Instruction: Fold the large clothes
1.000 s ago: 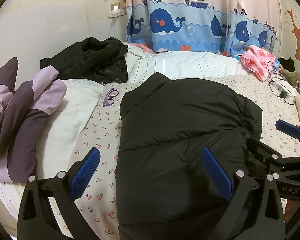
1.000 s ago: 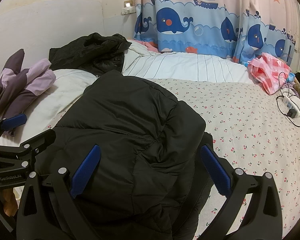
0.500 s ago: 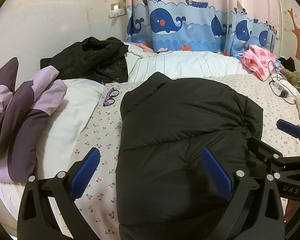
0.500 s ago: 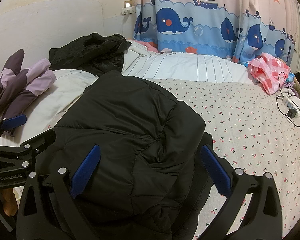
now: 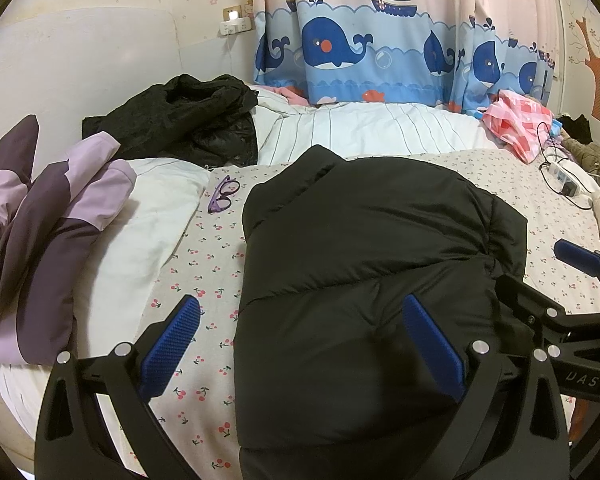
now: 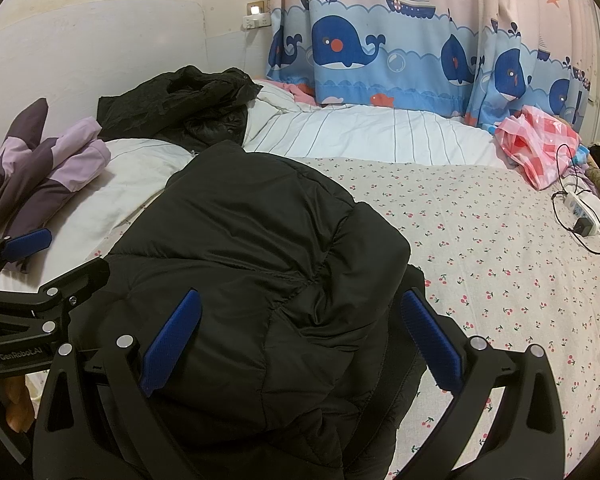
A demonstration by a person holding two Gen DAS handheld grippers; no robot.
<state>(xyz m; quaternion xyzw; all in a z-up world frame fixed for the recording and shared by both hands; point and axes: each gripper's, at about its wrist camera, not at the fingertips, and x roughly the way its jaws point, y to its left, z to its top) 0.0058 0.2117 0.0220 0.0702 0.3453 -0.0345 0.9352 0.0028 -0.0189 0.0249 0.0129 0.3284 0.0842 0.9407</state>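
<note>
Fingers (image 5: 172, 344) of both grippers were spread wide and held nothing above the black puffer jacket (image 5: 364, 264) lying half-folded on the bed (image 6: 500, 248); pinching both near hem corners together would likely fold it evenly.

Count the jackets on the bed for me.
3: a black one folded in front of both open grippers, a crumpled black one by the headboard, a purple one far left. Others may be hidden.
</note>
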